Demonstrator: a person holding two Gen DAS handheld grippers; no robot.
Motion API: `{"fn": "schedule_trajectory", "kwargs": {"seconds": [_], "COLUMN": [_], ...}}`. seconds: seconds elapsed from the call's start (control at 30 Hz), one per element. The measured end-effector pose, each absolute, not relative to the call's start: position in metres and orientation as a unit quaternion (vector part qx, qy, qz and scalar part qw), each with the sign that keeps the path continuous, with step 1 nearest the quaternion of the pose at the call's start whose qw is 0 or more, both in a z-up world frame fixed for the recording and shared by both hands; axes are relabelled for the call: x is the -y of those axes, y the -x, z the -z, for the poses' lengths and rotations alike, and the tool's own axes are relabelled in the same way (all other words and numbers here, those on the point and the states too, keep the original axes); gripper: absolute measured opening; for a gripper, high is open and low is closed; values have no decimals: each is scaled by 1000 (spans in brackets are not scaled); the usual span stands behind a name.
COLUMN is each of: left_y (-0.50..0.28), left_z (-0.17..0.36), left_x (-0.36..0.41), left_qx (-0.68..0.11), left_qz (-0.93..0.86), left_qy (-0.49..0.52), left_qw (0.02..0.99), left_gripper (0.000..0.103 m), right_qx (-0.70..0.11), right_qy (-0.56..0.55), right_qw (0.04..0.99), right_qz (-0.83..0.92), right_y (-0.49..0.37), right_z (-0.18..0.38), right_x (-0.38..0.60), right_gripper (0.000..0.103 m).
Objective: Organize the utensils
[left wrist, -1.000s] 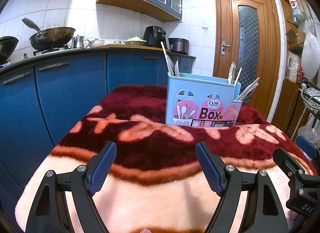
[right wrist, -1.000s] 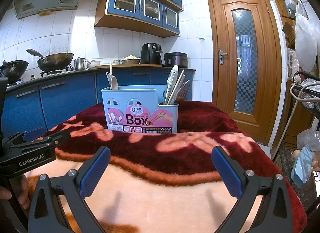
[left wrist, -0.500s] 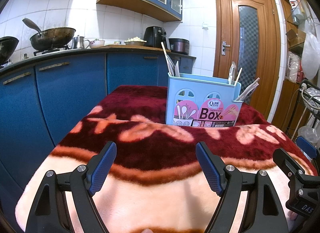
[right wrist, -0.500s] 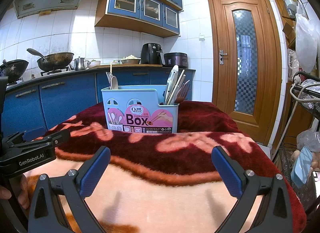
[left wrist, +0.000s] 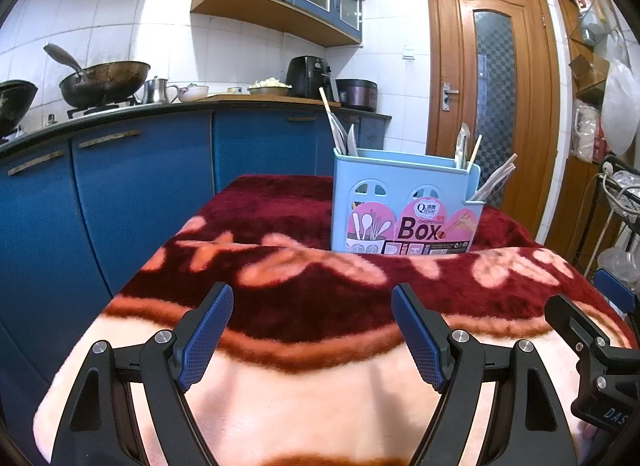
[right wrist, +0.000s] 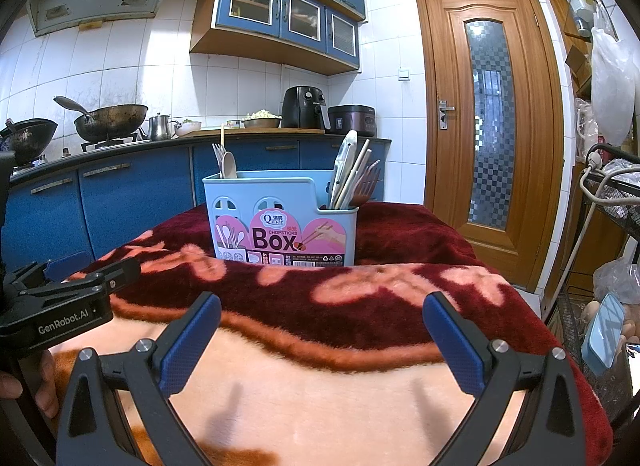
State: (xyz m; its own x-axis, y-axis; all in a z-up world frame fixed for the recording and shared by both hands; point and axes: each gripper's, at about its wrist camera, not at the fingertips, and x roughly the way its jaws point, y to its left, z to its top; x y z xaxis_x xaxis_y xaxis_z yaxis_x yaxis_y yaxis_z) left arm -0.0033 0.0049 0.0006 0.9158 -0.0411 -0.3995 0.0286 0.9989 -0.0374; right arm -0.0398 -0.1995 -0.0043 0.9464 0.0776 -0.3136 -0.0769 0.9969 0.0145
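The left gripper (left wrist: 312,330) and right gripper (right wrist: 320,340) share black frames, silver screws and blue cross-hatched finger pads (left wrist: 206,332). At nine o'clock in the right wrist view, the left one's side reads "GenRobot.AI", bare skin beneath.

Almost nothing is changing across these moments. In the left wrist view, the other gripper (left wrist: 588,330), showing at the lower right edge of the frame, is sitting very slightly higher and further left than a second ago; the shift is barely there. A fingertip is no longer peeking in at the bottom centre edge of that frame. In the right wrist view no change is showing.
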Motion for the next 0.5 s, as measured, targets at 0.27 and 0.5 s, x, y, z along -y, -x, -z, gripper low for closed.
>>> {"fn": "schedule_trajectory", "kwargs": {"seconds": [0.27,0.5], "left_y": [4,4], "left_z": [-1,-1], "left_x": [-4,-4], "left_qx": [-204,-204], "left_qz": [17,18], "left_qy": [16,16], "left_qw": [979,979], "left_gripper": [82,82], "right_qx": [-159,-159], "right_qy": [-1,-1], "right_qw": [987,987], "right_qz": [-39,-39], "right_y": [40,40], "right_z": [4,5], "right_x": [200,200], "right_gripper": [103,103]}}
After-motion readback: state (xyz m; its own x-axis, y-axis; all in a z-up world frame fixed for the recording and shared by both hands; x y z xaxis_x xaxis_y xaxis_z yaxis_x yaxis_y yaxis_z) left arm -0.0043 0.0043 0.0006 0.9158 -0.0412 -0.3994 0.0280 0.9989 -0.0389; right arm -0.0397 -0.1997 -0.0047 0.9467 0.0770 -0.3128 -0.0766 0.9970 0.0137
